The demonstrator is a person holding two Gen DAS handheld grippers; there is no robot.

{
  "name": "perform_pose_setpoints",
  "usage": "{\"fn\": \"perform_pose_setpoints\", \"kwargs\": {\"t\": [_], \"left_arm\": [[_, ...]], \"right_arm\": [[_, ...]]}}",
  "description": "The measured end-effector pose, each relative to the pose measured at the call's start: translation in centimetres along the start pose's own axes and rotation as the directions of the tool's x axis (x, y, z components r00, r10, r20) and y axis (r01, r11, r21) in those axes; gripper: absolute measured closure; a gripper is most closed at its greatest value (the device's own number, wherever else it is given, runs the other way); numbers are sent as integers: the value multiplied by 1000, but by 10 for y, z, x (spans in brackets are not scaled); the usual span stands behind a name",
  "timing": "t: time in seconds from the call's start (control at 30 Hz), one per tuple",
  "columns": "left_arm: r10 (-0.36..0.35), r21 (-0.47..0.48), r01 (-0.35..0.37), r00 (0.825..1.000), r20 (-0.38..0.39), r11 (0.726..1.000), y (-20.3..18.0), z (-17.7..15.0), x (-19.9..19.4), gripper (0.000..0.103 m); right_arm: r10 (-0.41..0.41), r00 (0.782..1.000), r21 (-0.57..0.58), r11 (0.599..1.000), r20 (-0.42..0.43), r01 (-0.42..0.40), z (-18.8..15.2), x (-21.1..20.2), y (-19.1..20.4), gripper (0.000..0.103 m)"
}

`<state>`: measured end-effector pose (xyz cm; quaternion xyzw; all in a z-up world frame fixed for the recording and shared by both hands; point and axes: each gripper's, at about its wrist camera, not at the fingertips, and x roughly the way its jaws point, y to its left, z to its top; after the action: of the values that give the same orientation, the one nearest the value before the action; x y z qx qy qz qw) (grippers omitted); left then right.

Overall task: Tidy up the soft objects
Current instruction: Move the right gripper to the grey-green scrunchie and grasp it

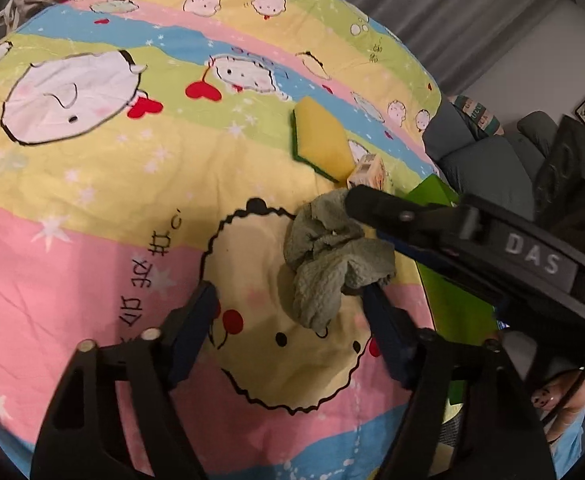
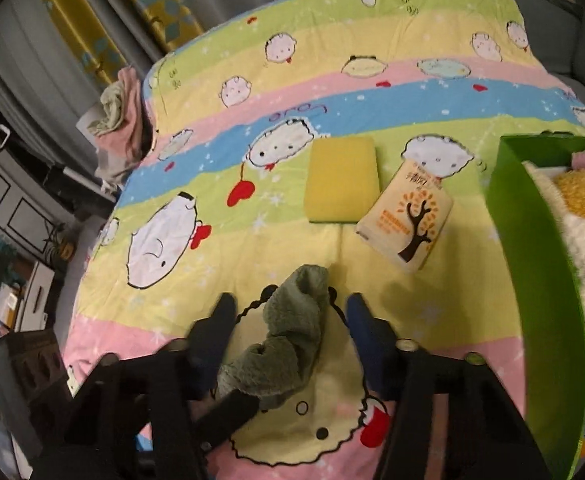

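- Left wrist view: crumpled grey-green terry cloth [image 1: 328, 256] lies on the striped cartoon-print bed quilt [image 1: 92, 184], between the left tool [image 1: 292, 304] jaws, which stand apart.
- Right tool [image 2: 290, 308] jaws straddle the cloth, apart; yellow rectangular sponge [image 2: 342, 178] lies beyond the cloth.

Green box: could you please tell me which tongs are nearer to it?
Right. The right tongs straddle the green cloth with the green box close on their right; the left tongs are at the cloth's side away from the box.
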<state>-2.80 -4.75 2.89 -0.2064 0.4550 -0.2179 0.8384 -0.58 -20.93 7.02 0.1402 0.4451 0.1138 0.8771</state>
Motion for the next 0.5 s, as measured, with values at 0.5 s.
{"fn": "perform_pose_setpoints", "kwargs": {"t": [0.5], "left_arm": [[131, 35, -133, 990, 57, 991, 17, 8, -38, 55]], "right_arm": [[211, 977, -1, 977, -24, -212, -2, 8, 12, 85]]}}
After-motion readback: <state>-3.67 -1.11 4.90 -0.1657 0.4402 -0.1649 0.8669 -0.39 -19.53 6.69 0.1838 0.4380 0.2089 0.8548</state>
